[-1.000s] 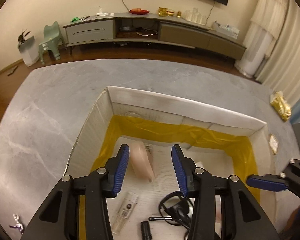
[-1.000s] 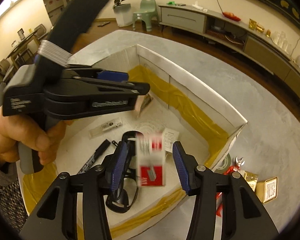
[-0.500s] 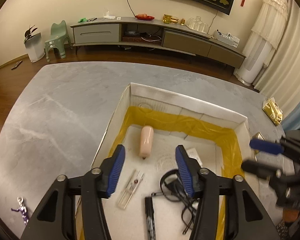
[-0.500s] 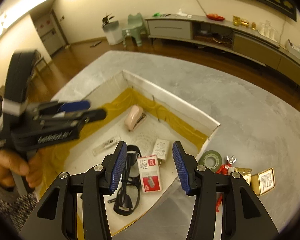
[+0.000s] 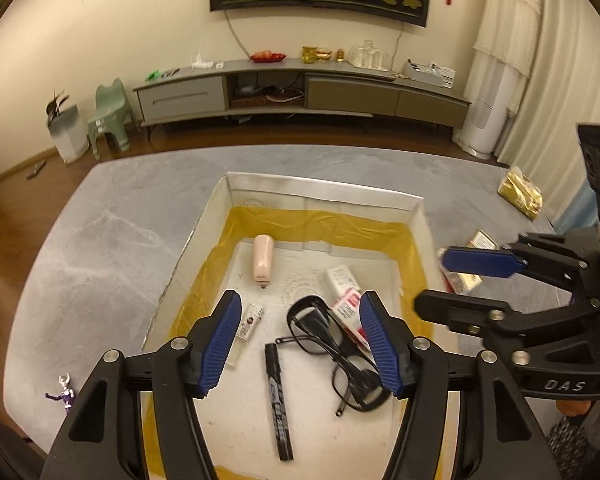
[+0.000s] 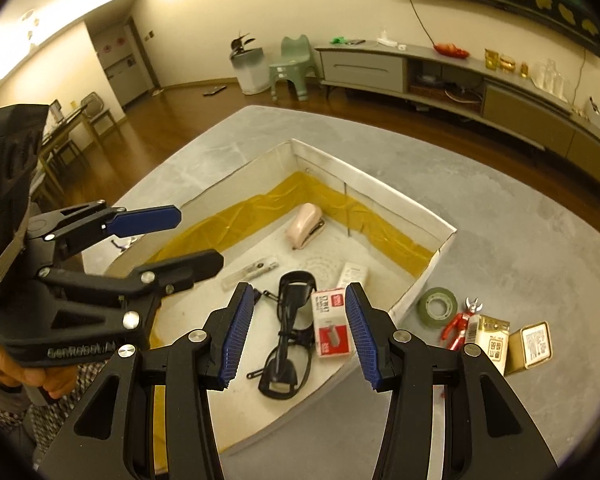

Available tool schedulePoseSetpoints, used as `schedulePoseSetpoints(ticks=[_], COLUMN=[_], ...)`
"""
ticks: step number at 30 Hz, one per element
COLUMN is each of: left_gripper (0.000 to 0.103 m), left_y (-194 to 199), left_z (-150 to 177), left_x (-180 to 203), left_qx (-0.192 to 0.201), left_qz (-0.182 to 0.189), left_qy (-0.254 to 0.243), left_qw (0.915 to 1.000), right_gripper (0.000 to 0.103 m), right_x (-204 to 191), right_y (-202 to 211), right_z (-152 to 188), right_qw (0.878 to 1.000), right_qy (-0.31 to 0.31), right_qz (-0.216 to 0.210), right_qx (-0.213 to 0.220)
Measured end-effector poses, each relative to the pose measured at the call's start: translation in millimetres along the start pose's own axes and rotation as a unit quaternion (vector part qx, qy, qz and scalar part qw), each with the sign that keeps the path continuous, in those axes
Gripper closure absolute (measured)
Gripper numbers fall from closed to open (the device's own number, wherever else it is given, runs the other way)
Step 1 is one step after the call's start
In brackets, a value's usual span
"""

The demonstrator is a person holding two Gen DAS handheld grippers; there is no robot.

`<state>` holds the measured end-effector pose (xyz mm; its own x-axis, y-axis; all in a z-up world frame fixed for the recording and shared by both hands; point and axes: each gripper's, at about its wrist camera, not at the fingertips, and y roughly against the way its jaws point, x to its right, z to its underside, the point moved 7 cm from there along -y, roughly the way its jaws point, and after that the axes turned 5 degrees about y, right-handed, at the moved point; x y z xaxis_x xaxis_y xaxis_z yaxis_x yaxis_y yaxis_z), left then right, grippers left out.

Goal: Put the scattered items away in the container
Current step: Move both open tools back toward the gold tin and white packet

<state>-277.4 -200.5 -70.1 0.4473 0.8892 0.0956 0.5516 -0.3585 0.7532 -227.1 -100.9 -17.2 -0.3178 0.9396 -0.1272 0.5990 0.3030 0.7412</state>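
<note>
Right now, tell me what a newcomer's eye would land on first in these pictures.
First, the white cardboard box lined with yellow tape in the middle of the grey table, holding black-framed glasses, a red and white staple box and a pink stapler. Next, both blue-padded grippers, left gripper and right gripper, hovering open and empty above it. Then the items left outside by the box's right corner: a green tape roll and a red toy figure.

The cardboard box (image 6: 404,208) has matt white walls, with glossy, wrinkled yellow tape (image 5: 320,228) lining its base edges, and stands on a matt grey, marbled table (image 5: 100,248). Inside lie black glossy plastic glasses (image 6: 288,344), a smooth pink plastic stapler (image 6: 304,222) at 12 o'clock and a printed paper staple box (image 6: 332,328). Both grippers' fingers (image 5: 220,340) carry ribbed blue pads on matt black plastic with shiny metal rivets.
</note>
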Motion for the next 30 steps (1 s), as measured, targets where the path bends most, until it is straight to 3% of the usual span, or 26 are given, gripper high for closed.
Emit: schedulePoseSetpoints(ticks=[11, 14, 19, 30], left_gripper=[0.034, 0.029, 0.029, 0.029], left_y=[51, 58, 61, 70], left_z=[21, 30, 49, 73], left_x=[39, 49, 63, 98], left_qx=[0.037, 0.041, 0.042, 0.043], left_qz=[-0.008, -0.020, -0.038, -0.015], left_qy=[-0.049, -0.064, -0.087, -0.072], left_qw=[0.9981, 0.9970, 0.9946, 0.9963], right_gripper=[0.052, 0.052, 0.052, 0.052], right_x=[2, -2, 0, 31], right_y=[40, 48, 59, 78], right_z=[16, 20, 30, 65], right_qw=[0.999, 0.999, 0.999, 0.998], right_qy=[-0.013, -0.006, -0.004, -0.020], right_qz=[-0.012, -0.016, -0.018, -0.032], right_qx=[0.028, 0.031, 0.033, 0.040])
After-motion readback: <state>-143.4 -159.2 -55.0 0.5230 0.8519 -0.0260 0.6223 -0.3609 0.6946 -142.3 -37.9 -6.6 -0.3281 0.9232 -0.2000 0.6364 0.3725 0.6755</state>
